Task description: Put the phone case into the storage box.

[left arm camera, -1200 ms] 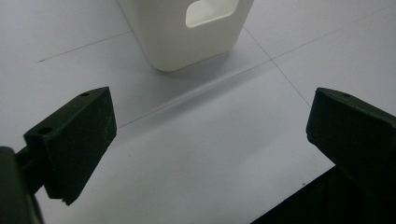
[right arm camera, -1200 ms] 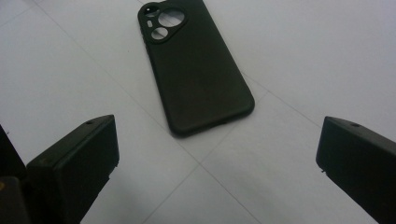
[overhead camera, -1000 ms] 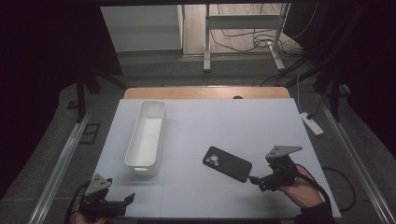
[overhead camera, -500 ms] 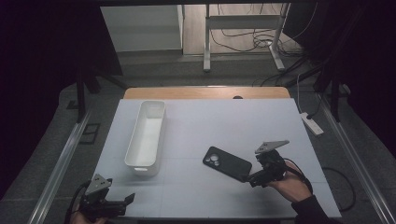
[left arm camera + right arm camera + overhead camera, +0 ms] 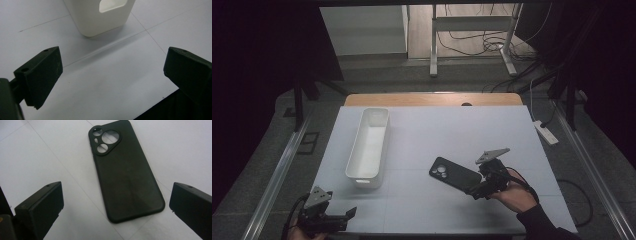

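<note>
Black phone case (image 5: 126,173) lies flat, camera cutouts up, on the white desk (image 5: 422,145), right of centre. Right gripper (image 5: 476,191) sits at the case's near end, fingers (image 5: 41,205) spread wide, not touching it. Left gripper (image 5: 349,214) rests at the desk's near-left corner, fingers wide, holding nothing, facing the white bin (image 5: 368,148).

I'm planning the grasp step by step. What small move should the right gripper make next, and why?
Probably ease the right gripper forward and down so its jaws straddle the near end of the phone case. The jaws stand wide open just short of that end, the case lies flat on the table untouched, and the left gripper waits open, far off near the white bin.
</note>
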The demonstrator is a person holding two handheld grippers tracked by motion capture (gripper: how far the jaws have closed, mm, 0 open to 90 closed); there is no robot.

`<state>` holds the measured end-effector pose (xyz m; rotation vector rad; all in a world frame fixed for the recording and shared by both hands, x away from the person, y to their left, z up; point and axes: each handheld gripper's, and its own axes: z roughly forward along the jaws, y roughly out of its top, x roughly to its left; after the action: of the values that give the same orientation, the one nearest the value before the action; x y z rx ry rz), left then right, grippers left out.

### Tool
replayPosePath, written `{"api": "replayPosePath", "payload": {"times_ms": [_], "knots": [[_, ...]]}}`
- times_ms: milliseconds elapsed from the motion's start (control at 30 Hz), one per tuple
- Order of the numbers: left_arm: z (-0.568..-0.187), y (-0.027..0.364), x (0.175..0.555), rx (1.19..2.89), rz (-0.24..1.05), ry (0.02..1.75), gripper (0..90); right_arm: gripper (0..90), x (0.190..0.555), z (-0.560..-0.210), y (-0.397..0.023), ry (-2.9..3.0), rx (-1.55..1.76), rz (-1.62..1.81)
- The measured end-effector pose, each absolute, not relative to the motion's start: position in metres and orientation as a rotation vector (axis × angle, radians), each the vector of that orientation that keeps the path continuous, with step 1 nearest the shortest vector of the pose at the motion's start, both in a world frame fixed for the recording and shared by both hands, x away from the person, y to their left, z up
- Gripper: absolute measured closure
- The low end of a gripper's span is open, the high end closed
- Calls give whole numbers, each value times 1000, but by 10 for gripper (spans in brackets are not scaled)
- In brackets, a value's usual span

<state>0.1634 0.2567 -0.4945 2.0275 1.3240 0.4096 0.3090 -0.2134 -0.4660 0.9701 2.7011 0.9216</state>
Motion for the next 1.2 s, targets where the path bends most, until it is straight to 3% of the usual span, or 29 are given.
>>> {"api": "replayPosePath", "payload": {"times_ms": [633,833,867,1067,1200], "knots": [[-495,256,164,2034,407,1325,30,0,326,-471,-175,2757,881,826],[-495,256,164,2033,408,1326,30,141,331,-472,-166,2775,848,805],[-495,256,164,2035,407,1326,30,229,332,-472,-164,2790,833,792],[-495,256,164,2036,409,1326,31,378,333,-472,-159,2806,803,765],[-495,256,164,2036,409,1326,31,554,335,-472,-154,2822,791,732]]}}
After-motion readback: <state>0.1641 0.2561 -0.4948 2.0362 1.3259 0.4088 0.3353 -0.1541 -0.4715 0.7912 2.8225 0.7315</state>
